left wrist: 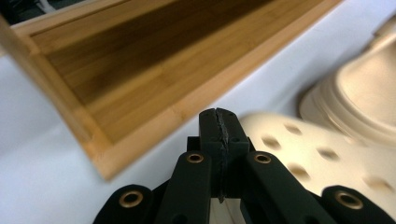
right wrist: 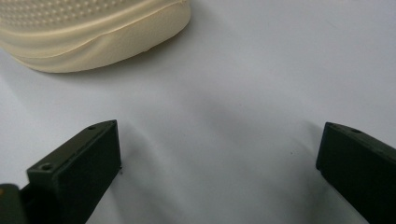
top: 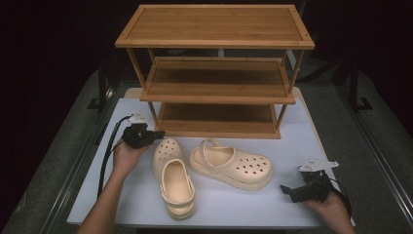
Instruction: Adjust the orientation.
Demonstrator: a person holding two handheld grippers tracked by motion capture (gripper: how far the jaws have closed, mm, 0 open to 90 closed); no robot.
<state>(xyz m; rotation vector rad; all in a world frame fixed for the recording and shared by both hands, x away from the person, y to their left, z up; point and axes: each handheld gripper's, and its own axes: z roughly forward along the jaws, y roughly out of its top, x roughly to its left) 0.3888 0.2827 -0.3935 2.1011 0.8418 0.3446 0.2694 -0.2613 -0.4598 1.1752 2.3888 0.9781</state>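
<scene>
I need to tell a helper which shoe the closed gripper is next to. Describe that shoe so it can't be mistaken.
Start at the wooden shelf rack on the white table. Two cream clogs lie before it. Take the left clog, whose toe points at the rack beside the left gripper; the other clog lies sideways.

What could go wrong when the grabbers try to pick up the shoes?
1. The left gripper has its jaws shut right beside the toe of one clog. Reaching in like that, it may just push the shoe along the table.
2. The two clogs lie close together, the other clog angled across. Lifting one could drag or bump the other.
3. The right gripper is open but points at the rounded toe edge, which may slip out.
</scene>
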